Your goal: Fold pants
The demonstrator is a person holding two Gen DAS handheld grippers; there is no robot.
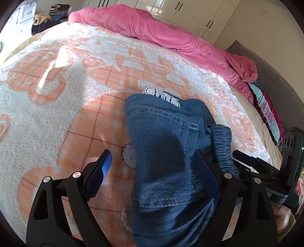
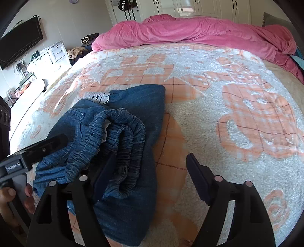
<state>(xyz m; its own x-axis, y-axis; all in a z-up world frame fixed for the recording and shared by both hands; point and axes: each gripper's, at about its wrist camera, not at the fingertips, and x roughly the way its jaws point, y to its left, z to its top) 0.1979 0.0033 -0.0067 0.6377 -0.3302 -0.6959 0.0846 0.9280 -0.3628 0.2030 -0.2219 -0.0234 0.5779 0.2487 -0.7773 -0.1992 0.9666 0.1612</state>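
Blue denim pants (image 1: 163,152) with an elastic waistband (image 2: 123,136) and a white lace trim (image 2: 97,97) lie bunched on the orange-and-white blanket (image 1: 57,106). My left gripper (image 1: 153,163) is open, its jaws straddling the denim from above. My right gripper (image 2: 150,171) is open over the right edge of the pants (image 2: 136,190), its left finger against the gathered waistband. The left gripper's body shows at the left of the right wrist view (image 2: 38,152).
A rolled pink duvet (image 2: 190,32) lies along the far side of the bed. Folded colourful clothes (image 1: 266,106) lie at the bed's right end. White drawers (image 2: 57,53), a wall TV (image 2: 19,41) and white wardrobes (image 2: 209,7) stand beyond.
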